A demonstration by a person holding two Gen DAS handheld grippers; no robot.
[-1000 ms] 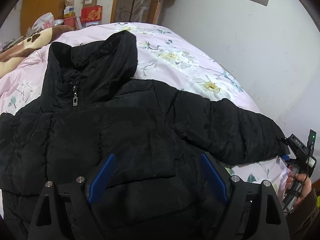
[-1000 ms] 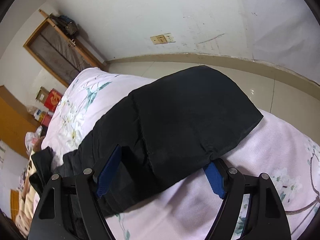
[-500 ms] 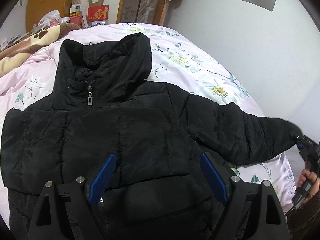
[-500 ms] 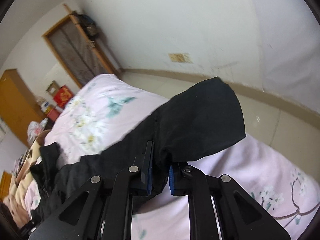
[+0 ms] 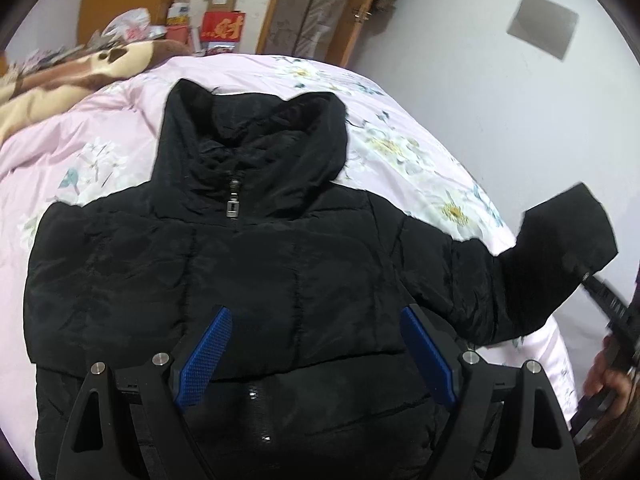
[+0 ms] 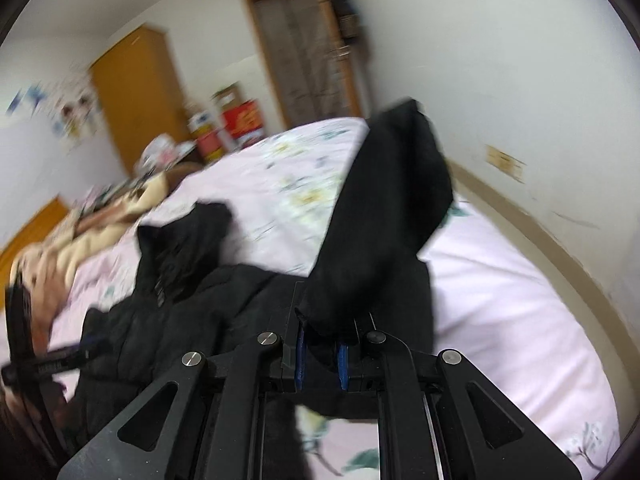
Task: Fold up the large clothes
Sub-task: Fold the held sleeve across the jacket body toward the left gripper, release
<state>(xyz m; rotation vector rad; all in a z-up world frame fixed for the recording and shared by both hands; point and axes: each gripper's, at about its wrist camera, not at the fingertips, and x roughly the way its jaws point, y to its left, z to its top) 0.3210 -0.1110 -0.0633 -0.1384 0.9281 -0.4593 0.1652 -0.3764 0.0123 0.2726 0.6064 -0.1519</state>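
A black puffer jacket (image 5: 240,264) lies front up on the pink floral bed, collar toward the far end, zip closed. My left gripper (image 5: 316,356) is open and hovers over the jacket's lower front, holding nothing. My right gripper (image 6: 320,356) is shut on the jacket's right sleeve (image 6: 384,216) near the cuff and holds it lifted off the bed. That raised sleeve (image 5: 560,240) shows at the right in the left wrist view, with the right gripper (image 5: 608,300) beneath it.
The pink floral bed cover (image 5: 420,152) runs to the white wall on the right. A brown and cream blanket (image 5: 68,76) lies at the far left. Boxes (image 5: 222,28), a wooden wardrobe (image 6: 136,96) and a door (image 6: 308,52) stand beyond the bed.
My right gripper closed on the sleeve cuff and lifted it up off the bed, swinging toward the jacket body. My left gripper drew back slightly, staying open.
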